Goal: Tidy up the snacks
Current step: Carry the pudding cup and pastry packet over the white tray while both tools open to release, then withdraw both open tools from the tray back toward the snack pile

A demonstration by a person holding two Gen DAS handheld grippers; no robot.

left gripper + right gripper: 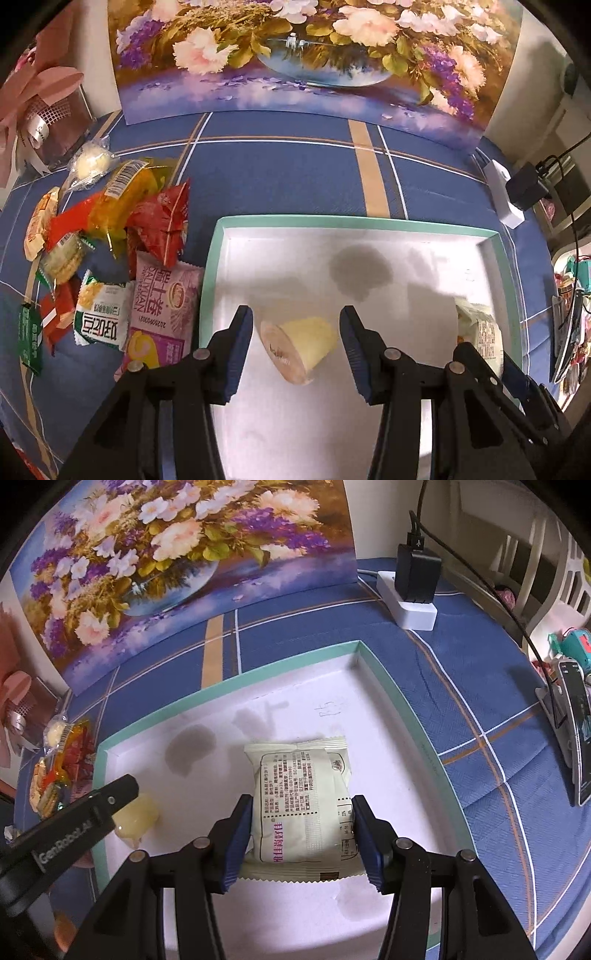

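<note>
Seen from the left wrist, the left gripper (296,349) has its jaws spread open. Between them, touching neither, a small jelly cup (299,347) with pale yellow filling lies on its side on the white floor of a shallow tray (354,221) with a mint green rim. To the right of the jaws, at the tray's right side, part of a cream snack packet (480,328) shows behind the gripper's frame. To the left of the jaws, outside the tray, a heap of wrapped snacks (110,258) lies on the blue checked cloth of the desk (295,166): a pink packet nearest the tray, a green and white one beside it, red and orange wrappers farther off, and a clear-wrapped pale sweet at the far end. Beyond the heap stands a brown gift box with a pink bow (48,110). Past the tray, a flower painting (314,55) leans upright at the back of the desk.

Seen from the right wrist, the right gripper (302,836) holds the cream snack packet (301,797) between its jaws, one blue pad pressed on each side edge, with the packet's printed back facing up and resting on the tray floor. To the left of the jaws, the jelly cup (135,818) sits partly behind a finger of the left gripper. Far right of the jaws, a white power strip (410,602) carrying a black charger lies on the desk, and a phone (576,731) stands at the edge.
</note>
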